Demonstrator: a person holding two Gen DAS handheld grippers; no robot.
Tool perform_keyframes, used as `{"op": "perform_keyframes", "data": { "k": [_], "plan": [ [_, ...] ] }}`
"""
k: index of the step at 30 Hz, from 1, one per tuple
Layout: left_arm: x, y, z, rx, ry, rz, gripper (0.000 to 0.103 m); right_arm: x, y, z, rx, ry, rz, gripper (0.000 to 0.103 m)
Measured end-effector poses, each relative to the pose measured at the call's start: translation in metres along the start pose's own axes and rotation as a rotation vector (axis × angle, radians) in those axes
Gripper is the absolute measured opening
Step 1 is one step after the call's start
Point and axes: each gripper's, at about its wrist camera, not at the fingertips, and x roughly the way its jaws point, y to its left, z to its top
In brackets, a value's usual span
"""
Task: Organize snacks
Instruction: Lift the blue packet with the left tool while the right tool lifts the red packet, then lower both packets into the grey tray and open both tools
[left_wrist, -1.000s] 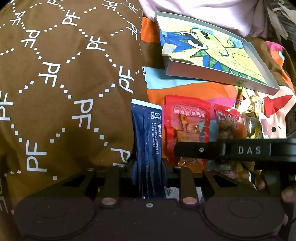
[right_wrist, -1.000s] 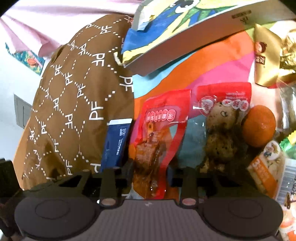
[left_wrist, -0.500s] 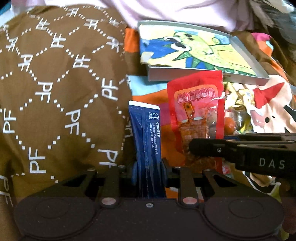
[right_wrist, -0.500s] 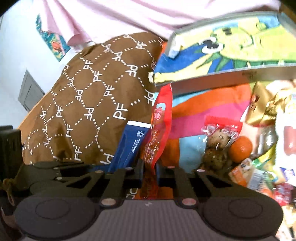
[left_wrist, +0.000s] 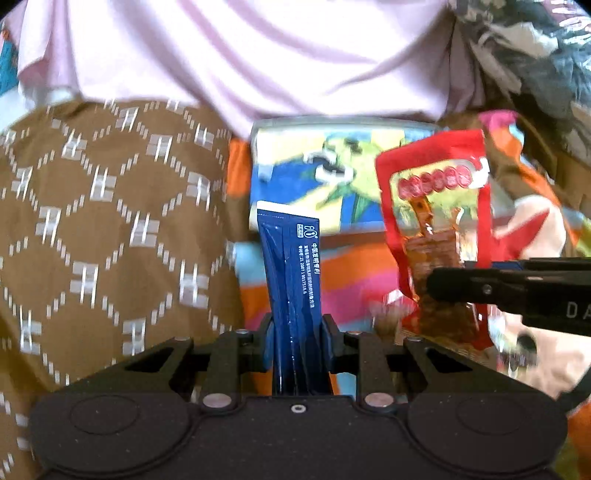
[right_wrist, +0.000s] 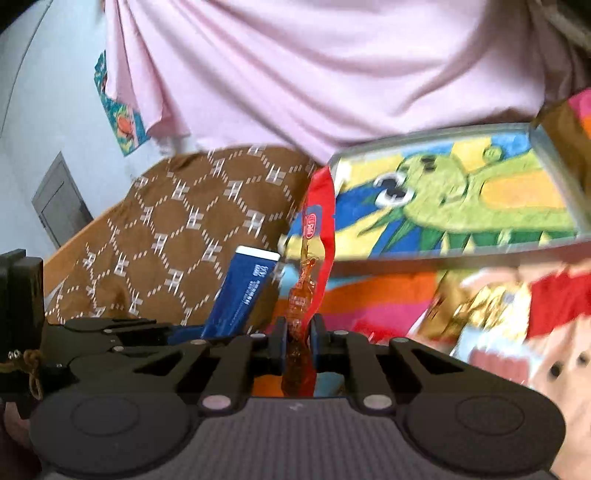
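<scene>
The left tongs (left_wrist: 297, 328) are clamped on a blue sachet (left_wrist: 290, 273) that stands upright between the pads. The right tongs (right_wrist: 297, 332) pinch the lower end of a red packet (right_wrist: 314, 236), seen edge-on, just beside the sachet. Both are held up above a bright patterned sheet (left_wrist: 354, 284). Beyond them lies a tray (right_wrist: 458, 195) with a green cartoon picture, a brown cushion (left_wrist: 103, 229) to its left, pink cloth (right_wrist: 314, 74) behind. Gold-wrapped snacks (right_wrist: 476, 306) lie blurred at right.

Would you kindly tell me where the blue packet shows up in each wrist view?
Left wrist: blue packet centre, upright, clamped in the left tool.
Right wrist: blue packet left of centre, leaning right, beside the red packet.
Shared landmark: the dinosaur tray behind.
</scene>
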Motion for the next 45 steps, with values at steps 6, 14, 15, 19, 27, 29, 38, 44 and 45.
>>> {"op": "perform_keyframes", "data": {
  "k": [6, 14, 15, 19, 27, 29, 38, 44, 45],
  "plan": [
    [0.025, -0.015, 0.062, 0.004, -0.086, -0.009, 0.027, -0.004, -0.034, 0.052, -0.001, -0.043, -0.036, 0.013],
    [0.102, -0.039, 0.126, 0.008, -0.095, -0.047, 0.027, 0.036, -0.09, 0.109, 0.061, -0.036, -0.082, 0.013],
    [0.112, -0.041, 0.13, 0.006, -0.09, -0.05, 0.027, 0.043, -0.097, 0.114, 0.059, -0.034, -0.09, 0.013],
    [0.143, -0.048, 0.139, -0.003, -0.06, -0.055, 0.027, 0.068, -0.12, 0.121, 0.075, -0.005, -0.104, 0.013],
    [0.178, -0.052, 0.137, 0.014, -0.01, -0.048, 0.027, 0.093, -0.161, 0.117, 0.136, 0.02, -0.11, 0.017],
    [0.183, -0.054, 0.135, 0.017, 0.001, -0.046, 0.027, 0.095, -0.168, 0.115, 0.152, 0.02, -0.118, 0.019],
    [0.194, -0.06, 0.131, 0.024, 0.043, -0.016, 0.031, 0.096, -0.173, 0.108, 0.157, 0.05, -0.21, 0.038],
    [0.186, -0.063, 0.132, 0.006, 0.06, -0.007, 0.049, 0.095, -0.165, 0.108, 0.119, 0.095, -0.325, 0.069],
    [0.184, -0.064, 0.132, 0.006, 0.058, -0.001, 0.054, 0.093, -0.164, 0.108, 0.107, 0.098, -0.341, 0.072]
  ]
}}
